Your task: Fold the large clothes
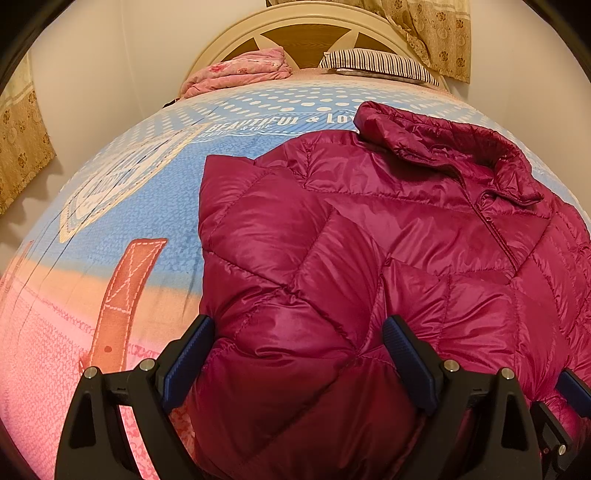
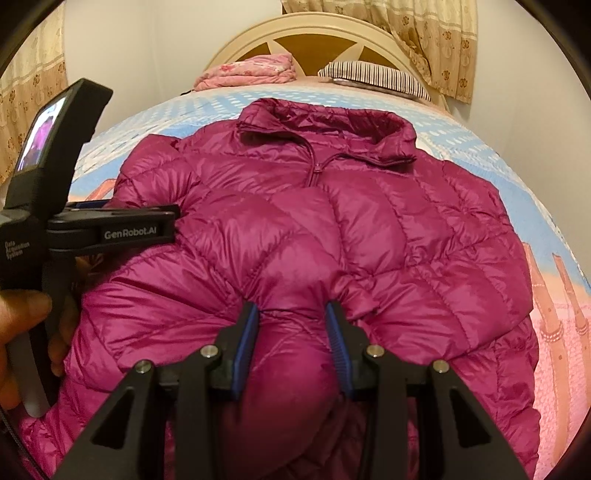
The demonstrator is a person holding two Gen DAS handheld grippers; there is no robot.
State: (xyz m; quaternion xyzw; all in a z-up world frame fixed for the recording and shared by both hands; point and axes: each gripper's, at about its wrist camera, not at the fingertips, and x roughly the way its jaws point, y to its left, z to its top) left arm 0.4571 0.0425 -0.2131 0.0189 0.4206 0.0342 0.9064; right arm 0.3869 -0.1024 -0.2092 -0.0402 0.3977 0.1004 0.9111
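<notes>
A magenta quilted puffer jacket lies front up on the bed, collar toward the headboard and zip closed. In the left wrist view my left gripper straddles a thick puffy fold at the jacket's near left edge, and both blue pads press into it. The right wrist view shows the same jacket. There my right gripper is shut on a bunched fold near the hem, with creases running out from the pads. The left gripper shows side-on at the left, held by a hand.
The bedspread is blue, orange and pink, with bare cover to the jacket's left. By the cream headboard sit a folded pink blanket and a striped pillow. Patterned curtains hang at the back right and at the left wall.
</notes>
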